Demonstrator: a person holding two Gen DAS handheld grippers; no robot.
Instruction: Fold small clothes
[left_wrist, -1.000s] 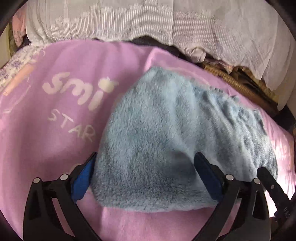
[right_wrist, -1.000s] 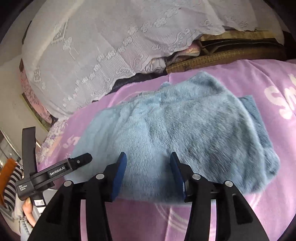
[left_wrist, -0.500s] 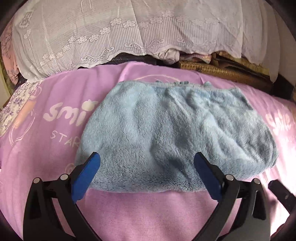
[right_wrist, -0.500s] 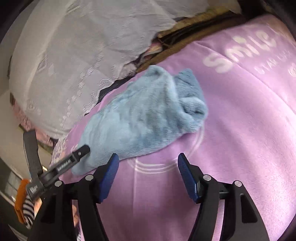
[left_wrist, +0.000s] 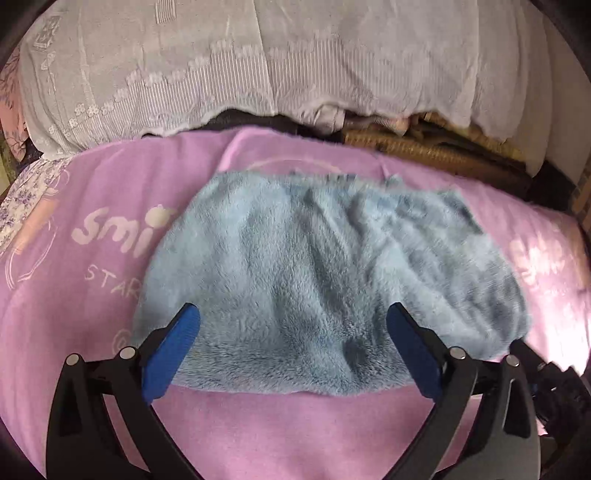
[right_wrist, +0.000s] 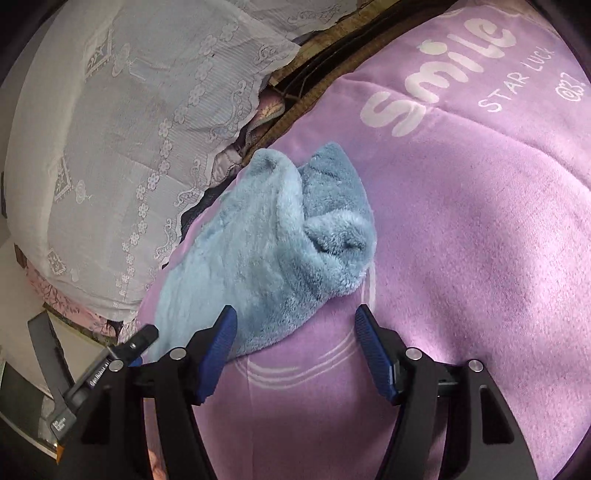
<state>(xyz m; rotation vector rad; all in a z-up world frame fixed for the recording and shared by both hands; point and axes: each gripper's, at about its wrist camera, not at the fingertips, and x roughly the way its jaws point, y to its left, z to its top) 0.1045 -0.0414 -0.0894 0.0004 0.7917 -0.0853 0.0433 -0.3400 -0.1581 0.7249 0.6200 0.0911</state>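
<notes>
The left gripper (left_wrist: 293, 334) points down at a slant, its blue pads (left_wrist: 171, 354) spread wide with nothing clamped between them. The right gripper (right_wrist: 295, 349) angles down less steeply, jaws parted and gripping nothing. In the right wrist view, the left one's black frame shows at eight o'clock.

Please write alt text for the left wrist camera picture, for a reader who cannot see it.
A fluffy light blue garment lies spread on a pink blanket printed with white letters. The open left gripper frames its near edge, both blue fingers empty. Behind, a white lace cloth covers a pile.
</notes>
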